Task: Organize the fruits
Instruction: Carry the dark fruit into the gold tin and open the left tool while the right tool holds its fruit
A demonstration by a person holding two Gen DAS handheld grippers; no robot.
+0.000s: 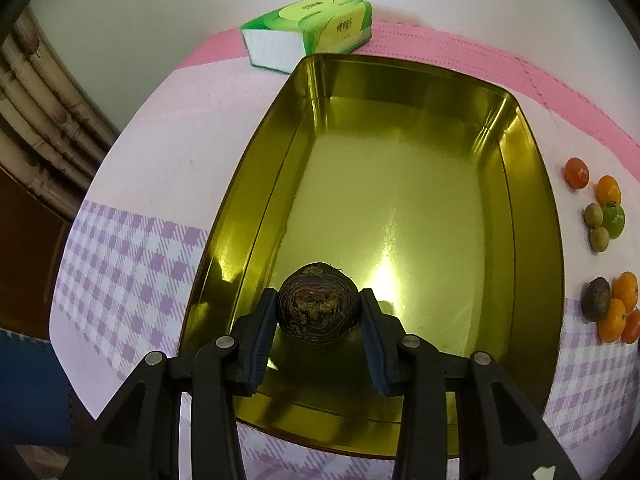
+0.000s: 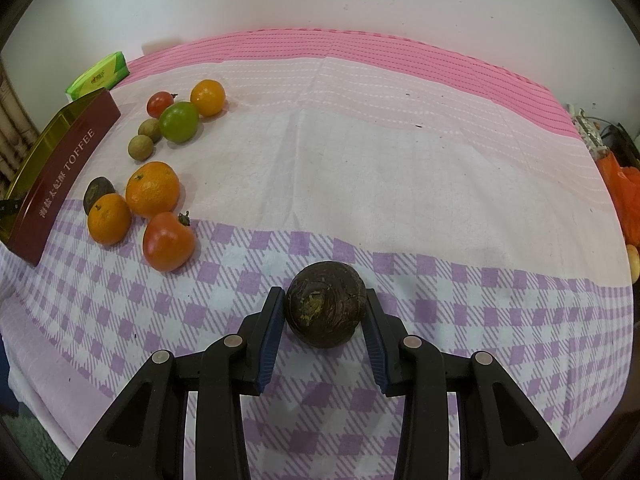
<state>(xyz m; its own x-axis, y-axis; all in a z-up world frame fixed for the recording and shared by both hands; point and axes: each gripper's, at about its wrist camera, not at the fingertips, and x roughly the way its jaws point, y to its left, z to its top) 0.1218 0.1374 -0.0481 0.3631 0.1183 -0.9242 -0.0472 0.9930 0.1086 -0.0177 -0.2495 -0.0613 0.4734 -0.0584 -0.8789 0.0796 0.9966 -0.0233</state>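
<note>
In the left wrist view my left gripper [image 1: 319, 295] is shut on a dark brown round fruit [image 1: 318, 314], held low over the near end of an open gold tin [image 1: 532, 184] whose floor is bare. In the right wrist view my right gripper [image 2: 324, 293] is shut on a second dark brown round fruit [image 2: 326, 308] above the purple checked cloth [image 2: 440, 300]. The tin's red side [image 2: 68, 168] reads TOFFEE at the far left. Loose fruit lies beside it: oranges [image 2: 153, 189], a tomato [image 2: 168, 241], a green fruit [image 2: 179, 121], small brown ones [image 2: 141, 147].
A green tissue pack [image 1: 312, 28] sits just behind the tin's far end. The fruit cluster [image 1: 608, 216] lies right of the tin. A white wall backs the pink cloth. Orange bags [image 2: 624, 192] sit off the table's right edge.
</note>
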